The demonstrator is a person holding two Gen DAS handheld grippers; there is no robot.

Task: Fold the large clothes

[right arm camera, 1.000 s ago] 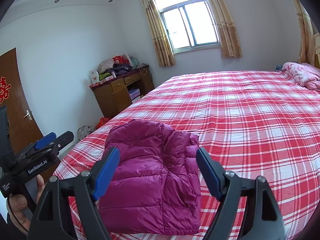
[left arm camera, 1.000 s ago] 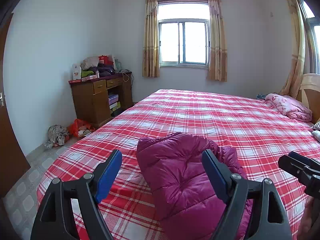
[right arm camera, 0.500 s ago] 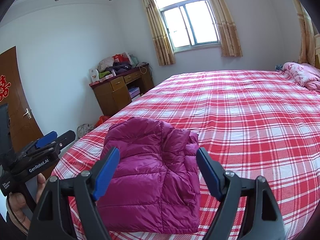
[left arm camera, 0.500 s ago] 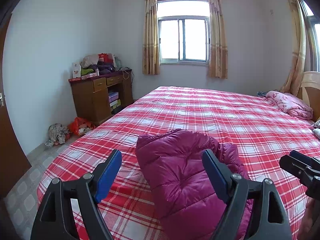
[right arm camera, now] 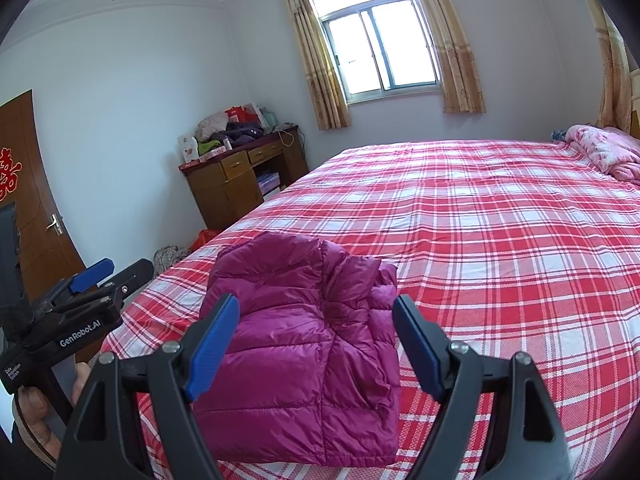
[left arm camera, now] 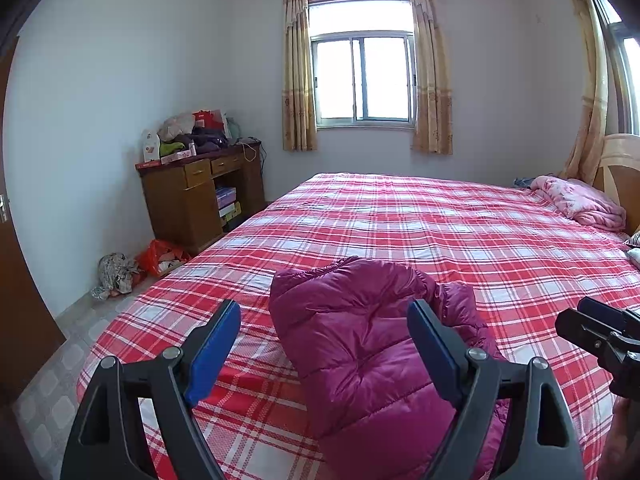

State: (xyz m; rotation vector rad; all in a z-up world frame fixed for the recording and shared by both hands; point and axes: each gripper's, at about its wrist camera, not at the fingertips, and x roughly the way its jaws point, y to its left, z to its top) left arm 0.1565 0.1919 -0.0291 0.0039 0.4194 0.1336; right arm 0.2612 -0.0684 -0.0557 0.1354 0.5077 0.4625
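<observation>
One folded, puffy magenta jacket (right arm camera: 304,344)

Left gripper (left arm camera: 324,344): two matte black triangular arms, each with a triangular cut-out near its base; flat blue pads on the inner faces of the fingers (left arm camera: 214,346); one round silver screw head on each arm and one at each finger root. Right gripper (right arm camera: 316,340): same build, black frame, blue pads, silver screws. Side view of the left unit from the right wrist camera: black body, white "GenRobot.AI" lettering, a second small white label, blue pad at the tip
</observation>
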